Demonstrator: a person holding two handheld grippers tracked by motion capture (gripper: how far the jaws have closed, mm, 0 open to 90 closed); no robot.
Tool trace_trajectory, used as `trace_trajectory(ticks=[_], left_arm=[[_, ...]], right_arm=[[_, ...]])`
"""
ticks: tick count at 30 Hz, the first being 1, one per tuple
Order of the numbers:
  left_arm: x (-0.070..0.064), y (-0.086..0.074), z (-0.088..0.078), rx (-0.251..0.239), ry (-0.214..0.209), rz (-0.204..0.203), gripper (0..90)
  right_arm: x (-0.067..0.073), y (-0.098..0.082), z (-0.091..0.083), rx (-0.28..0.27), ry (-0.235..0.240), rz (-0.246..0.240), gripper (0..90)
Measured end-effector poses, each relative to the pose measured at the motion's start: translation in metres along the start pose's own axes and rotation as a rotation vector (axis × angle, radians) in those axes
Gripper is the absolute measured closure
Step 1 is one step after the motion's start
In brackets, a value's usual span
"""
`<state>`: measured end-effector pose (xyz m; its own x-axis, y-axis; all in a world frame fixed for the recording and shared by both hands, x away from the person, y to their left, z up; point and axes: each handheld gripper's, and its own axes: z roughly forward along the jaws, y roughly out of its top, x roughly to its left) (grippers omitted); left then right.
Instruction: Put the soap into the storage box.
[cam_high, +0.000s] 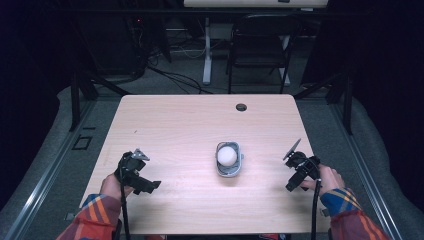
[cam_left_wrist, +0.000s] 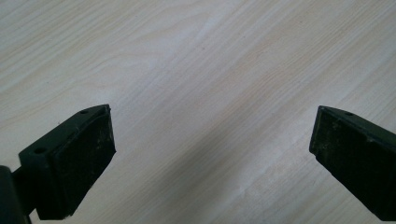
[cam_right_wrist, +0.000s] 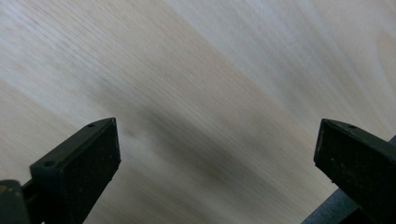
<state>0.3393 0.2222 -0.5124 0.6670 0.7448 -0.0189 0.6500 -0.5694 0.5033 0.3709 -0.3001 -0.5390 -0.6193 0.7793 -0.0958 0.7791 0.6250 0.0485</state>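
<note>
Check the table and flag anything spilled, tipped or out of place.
Nothing stands out. The white ball sits in its small grey container mid-table, upright. Both tongs, left and right, are open, apart from it, over bare wood.

Pale wood bench (cam_high: 180, 125), one item on it.
Grey holder (cam_high: 229, 168) w/ white ball (cam_high: 226, 155) sits mid-bench, btwn left claw (cam_high: 148, 186) & right claw (cam_high: 292, 185).

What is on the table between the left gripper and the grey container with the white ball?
Nothing: in the high view, bare wood of the table separates the left gripper from the grey container with the white ball.
</note>
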Motion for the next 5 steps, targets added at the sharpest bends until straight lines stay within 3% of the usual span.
trace_trajectory(ticks=[2, 3, 5], left_arm=[[-0.0001, 0.0001, -0.0001, 0.000, -0.001, 0.000, 0.3], [-0.0004, 0.0004, -0.0003, 0.000, 0.000, 0.004, 0.3], [-0.0006, 0.0005, -0.0004, -0.001, 0.000, 0.004, 0.3]], right_arm=[[-0.0015, -0.0003, 0.0010, 0.017, 0.000, -0.004, 0.2], [-0.0021, -0.0013, 0.0056, -0.005, 0.001, 0.023, 0.7], [-0.0024, -0.0010, 0.0071, -0.014, 0.003, 0.025, 1.9]])
